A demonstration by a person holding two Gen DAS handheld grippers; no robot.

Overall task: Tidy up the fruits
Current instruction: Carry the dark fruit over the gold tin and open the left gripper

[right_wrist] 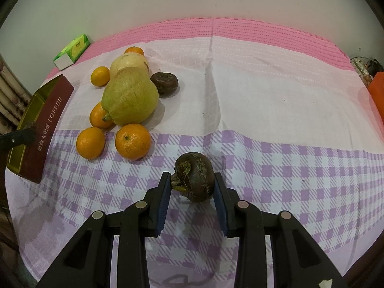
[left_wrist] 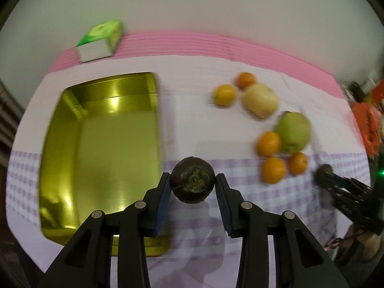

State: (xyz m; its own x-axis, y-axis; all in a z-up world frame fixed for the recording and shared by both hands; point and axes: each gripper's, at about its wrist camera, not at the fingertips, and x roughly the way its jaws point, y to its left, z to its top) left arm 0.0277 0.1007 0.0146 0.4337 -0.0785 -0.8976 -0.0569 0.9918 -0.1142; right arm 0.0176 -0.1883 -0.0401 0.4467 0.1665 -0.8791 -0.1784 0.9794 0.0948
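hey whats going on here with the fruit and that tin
A person is sorting fruit with a gripper in each hand. The left gripper is shut on a dark brown round fruit, held beside the empty gold tin. The right gripper is shut on a second dark fruit over the checked cloth. Small oranges, two pears and another dark fruit lie loose on the cloth.

Each tool is black plastic. The left tool [left_wrist: 193, 184] has two long arms with holes cut in them, round silver screws on top, and blue ridged pads [left_wrist: 164, 206] on its fingers. The right tool [right_wrist: 192, 186] looks the same, with silver screws and blue pads [right_wrist: 165, 201].
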